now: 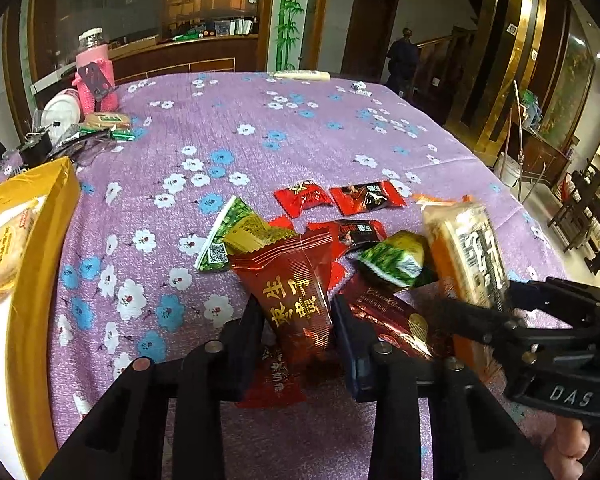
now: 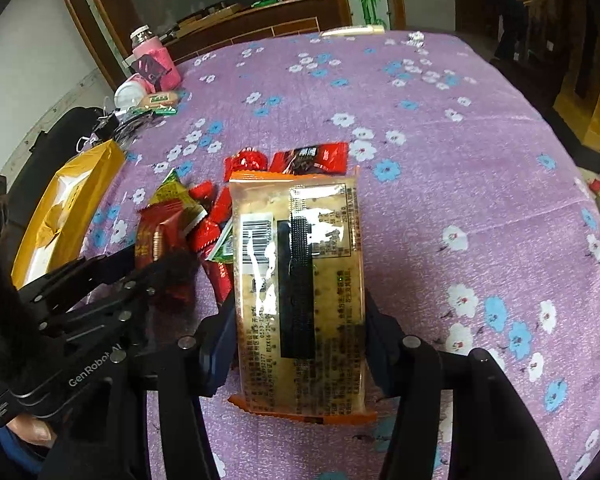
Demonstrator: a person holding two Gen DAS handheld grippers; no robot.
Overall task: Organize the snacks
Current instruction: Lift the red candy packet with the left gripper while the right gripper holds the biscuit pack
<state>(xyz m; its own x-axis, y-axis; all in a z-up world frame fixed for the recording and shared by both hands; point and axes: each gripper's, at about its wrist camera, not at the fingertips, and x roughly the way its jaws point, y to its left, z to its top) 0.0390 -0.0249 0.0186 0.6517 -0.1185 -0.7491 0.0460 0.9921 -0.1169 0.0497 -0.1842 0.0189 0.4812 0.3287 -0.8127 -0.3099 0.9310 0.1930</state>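
Observation:
My left gripper [image 1: 298,320] is shut on a dark red snack packet with gold characters [image 1: 296,296], lifted over a pile of wrapped snacks [image 1: 352,236] on the purple flowered tablecloth [image 1: 300,128]. My right gripper [image 2: 300,312] is shut on a large orange-edged cracker pack [image 2: 300,280], held above the cloth; it also shows in the left wrist view [image 1: 468,256]. A yellow box [image 1: 40,248] with a cake pack inside sits at the left, also in the right wrist view [image 2: 68,204].
A pink-sleeved bottle [image 1: 96,72], a white cup [image 1: 62,112] and more snack packs [image 1: 108,124] stand at the far left corner. A pale flat object [image 1: 300,75] lies at the far table edge. Chairs [image 1: 588,208] stand beyond the right edge.

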